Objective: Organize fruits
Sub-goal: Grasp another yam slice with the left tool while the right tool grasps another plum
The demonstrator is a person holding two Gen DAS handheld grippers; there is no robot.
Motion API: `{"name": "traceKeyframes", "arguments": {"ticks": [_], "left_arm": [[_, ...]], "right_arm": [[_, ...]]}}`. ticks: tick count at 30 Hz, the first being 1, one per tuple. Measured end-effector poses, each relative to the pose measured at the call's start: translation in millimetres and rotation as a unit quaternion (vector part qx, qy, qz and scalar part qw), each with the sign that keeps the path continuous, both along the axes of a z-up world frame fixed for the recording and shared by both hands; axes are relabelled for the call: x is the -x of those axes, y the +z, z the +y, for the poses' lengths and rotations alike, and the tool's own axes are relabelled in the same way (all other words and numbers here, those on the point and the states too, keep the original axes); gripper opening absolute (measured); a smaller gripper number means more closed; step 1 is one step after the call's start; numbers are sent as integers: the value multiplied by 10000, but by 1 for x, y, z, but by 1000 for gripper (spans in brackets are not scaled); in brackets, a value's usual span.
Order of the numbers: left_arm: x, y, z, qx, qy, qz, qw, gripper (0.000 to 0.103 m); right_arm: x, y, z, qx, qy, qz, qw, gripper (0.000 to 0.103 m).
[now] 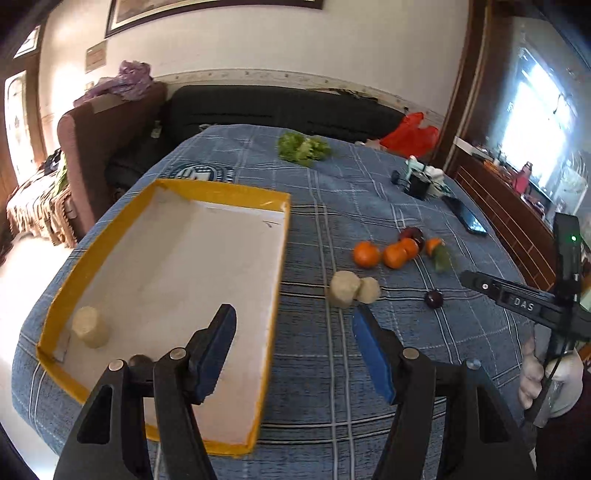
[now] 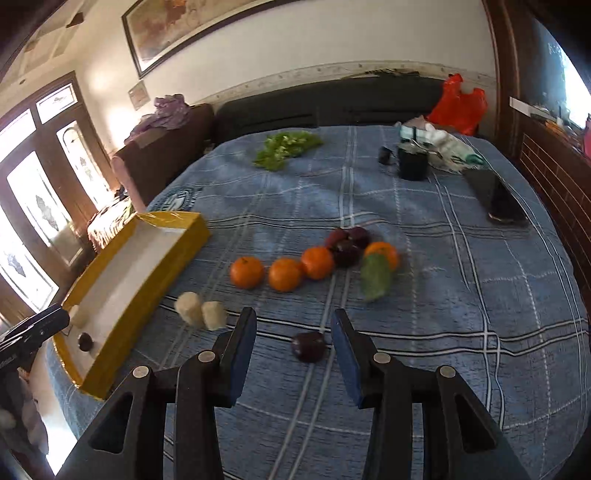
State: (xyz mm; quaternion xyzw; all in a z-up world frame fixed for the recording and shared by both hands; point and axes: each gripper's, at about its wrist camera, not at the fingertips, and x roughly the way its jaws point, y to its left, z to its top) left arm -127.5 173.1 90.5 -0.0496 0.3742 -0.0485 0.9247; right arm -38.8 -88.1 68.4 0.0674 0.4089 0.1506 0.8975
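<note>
On the blue plaid bedspread (image 2: 443, 295), beside a dark sofa (image 2: 332, 107), I see glossy oranges (image 2: 284, 274) and plums (image 2: 347, 243) clustered centrally; both my left gripper (image 1: 293, 350) and right gripper (image 2: 293, 350) gape empty.

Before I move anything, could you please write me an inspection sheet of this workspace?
Surface: blue plaid cloth covering the table.
Job's things: yellow-rimmed white cardboard tray holding one pale cylindrical piece and one dark plum; four oranges, a dark plum cluster, two pale pieces and a lone plum on the cloth.
Clutter: leafy greens, black cup, black phone, red bag.
Grippers: left gripper and right gripper, jaws open, empty.
Cables: nothing seen.
Surroundings: dark sofa, framed picture.
</note>
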Motion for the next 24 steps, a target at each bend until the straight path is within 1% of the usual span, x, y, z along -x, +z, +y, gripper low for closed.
{"name": "traceKeyframes", "arguments": {"ticks": [1,3,6,9,11,14,16,20,24], "left_arm": [[-2,-3,-9,-42,-88,9,10000,58],[-11,-9,-22,-43,-218,115,9997,52],[-23,-17,-33,-63,-282,223,9993,52],[-36,-25,-41,-233,-318,292,9988,52],[-45,-32,-45,-348,-337,375,9981,52],[-63,-45,-51,-516,-364,528,9966,51],[-72,-51,-51,-535,-336,608,9961,51],[-90,-61,-53,-519,-304,765,9953,51],[-100,-67,-60,-509,-392,799,9947,51]], "right_arm": [[-2,-7,-2,-39,16,92,9999,46],[-6,-16,3,-35,97,185,9998,45],[-10,-32,10,17,233,243,9994,45],[-16,-45,19,70,336,258,9991,45],[-20,-50,23,231,340,203,9989,46],[-22,-59,24,270,398,262,9985,45],[-23,-60,25,364,373,215,9984,33],[-22,-61,22,318,371,200,9986,32],[-21,-60,23,345,387,190,9985,32]]}}
